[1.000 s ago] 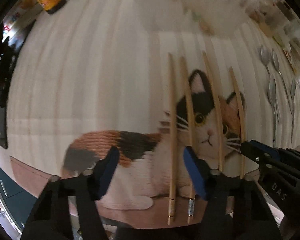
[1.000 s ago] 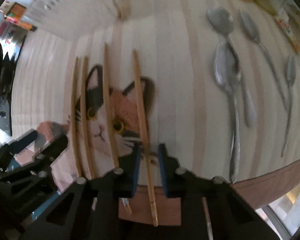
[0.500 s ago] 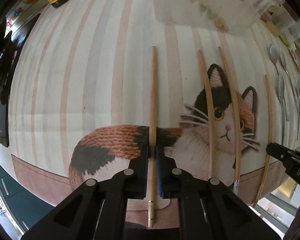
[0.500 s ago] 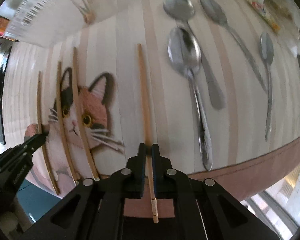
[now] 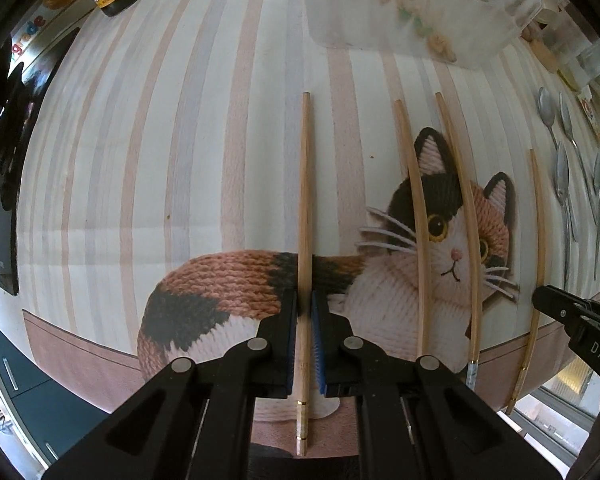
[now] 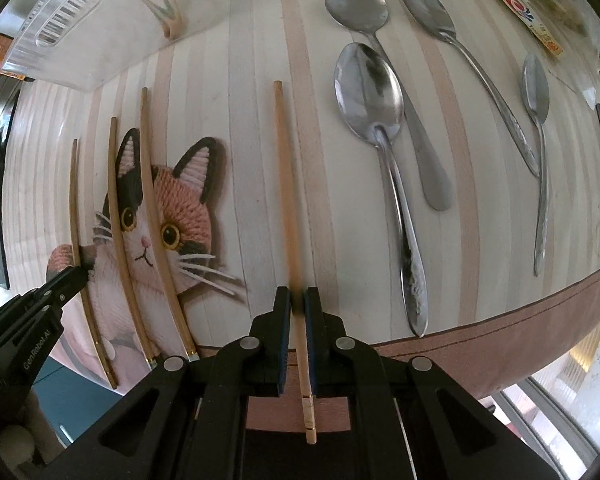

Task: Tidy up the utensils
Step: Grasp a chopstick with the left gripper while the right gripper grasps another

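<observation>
We grip one chopstick (image 5: 304, 240) in the left gripper (image 5: 304, 312), jaws closed on its lower end, and another chopstick (image 6: 288, 208) the same way in the right gripper (image 6: 297, 308). A second ago the left jaws gaped empty; now both sticks are held apart from the two on the cat mat (image 5: 228, 284), probably for pairing. Beyond, spoons (image 6: 370, 92) lie right; the clear bin (image 5: 420, 12) looks empty, though blurred.
</observation>
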A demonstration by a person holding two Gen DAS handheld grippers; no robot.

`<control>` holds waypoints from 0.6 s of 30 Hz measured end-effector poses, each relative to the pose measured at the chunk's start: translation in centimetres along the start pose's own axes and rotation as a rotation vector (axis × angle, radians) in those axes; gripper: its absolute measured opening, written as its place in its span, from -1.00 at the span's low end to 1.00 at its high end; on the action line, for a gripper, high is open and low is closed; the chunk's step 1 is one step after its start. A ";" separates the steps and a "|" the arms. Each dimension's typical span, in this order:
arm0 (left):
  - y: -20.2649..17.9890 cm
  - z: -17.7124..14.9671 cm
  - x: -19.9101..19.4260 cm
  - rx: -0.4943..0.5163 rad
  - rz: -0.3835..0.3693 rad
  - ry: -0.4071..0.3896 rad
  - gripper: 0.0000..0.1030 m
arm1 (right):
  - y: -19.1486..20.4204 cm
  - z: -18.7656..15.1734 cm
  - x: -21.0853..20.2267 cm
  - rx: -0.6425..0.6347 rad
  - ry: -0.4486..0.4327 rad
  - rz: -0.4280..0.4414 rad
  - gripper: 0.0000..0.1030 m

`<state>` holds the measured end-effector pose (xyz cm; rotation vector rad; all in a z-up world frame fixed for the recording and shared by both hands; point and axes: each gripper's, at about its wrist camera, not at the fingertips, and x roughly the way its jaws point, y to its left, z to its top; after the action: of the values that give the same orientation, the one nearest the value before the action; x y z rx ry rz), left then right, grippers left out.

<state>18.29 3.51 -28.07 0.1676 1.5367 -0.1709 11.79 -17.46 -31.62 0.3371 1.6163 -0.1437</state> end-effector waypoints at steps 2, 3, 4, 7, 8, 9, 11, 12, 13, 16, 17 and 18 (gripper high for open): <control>0.1 0.2 -0.1 -0.002 -0.002 0.000 -0.90 | 0.2 -0.2 -0.2 -0.005 0.001 -0.003 -0.86; 0.1 0.2 -0.1 -0.002 -0.003 0.000 -0.90 | 0.3 -0.1 -0.2 -0.008 0.002 -0.005 -0.86; 0.2 0.2 -0.1 -0.001 -0.003 0.000 -0.90 | 0.3 -0.1 -0.2 -0.009 0.003 -0.004 -0.84; 0.3 0.2 -0.2 0.002 -0.002 0.000 -0.89 | 0.4 -0.1 -0.2 -0.015 0.006 -0.007 -0.83; 0.2 0.2 -0.2 0.002 -0.002 0.000 -0.89 | 0.5 -0.1 -0.2 -0.017 0.005 -0.010 -0.83; 0.3 0.2 -0.2 0.001 -0.001 0.001 -0.90 | 0.5 0.0 -0.2 -0.019 0.005 -0.011 -0.83; 0.2 0.2 -0.2 0.002 -0.002 0.001 -0.90 | 0.6 0.1 -0.2 -0.024 0.004 -0.015 -0.83; 0.3 0.2 -0.2 0.003 -0.001 0.001 -0.90 | 0.7 0.0 -0.2 -0.024 0.003 -0.016 -0.83; 0.3 0.2 -0.2 0.002 0.000 0.000 -0.90 | 0.7 0.1 -0.2 -0.027 0.003 -0.019 -0.83; 0.1 0.1 -0.1 0.018 0.008 -0.002 -0.91 | 0.8 0.1 -0.1 -0.032 -0.002 -0.028 -0.84; 0.0 0.1 -0.1 0.027 0.015 -0.001 -0.91 | 0.8 0.1 -0.2 -0.033 -0.006 -0.032 -0.85; 0.1 0.1 -0.1 0.025 0.014 0.000 -0.91 | 0.8 0.0 -0.2 -0.032 -0.012 -0.033 -0.85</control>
<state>18.37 3.63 -27.96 0.1980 1.5333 -0.1796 12.05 -16.72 -31.30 0.2843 1.6112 -0.1449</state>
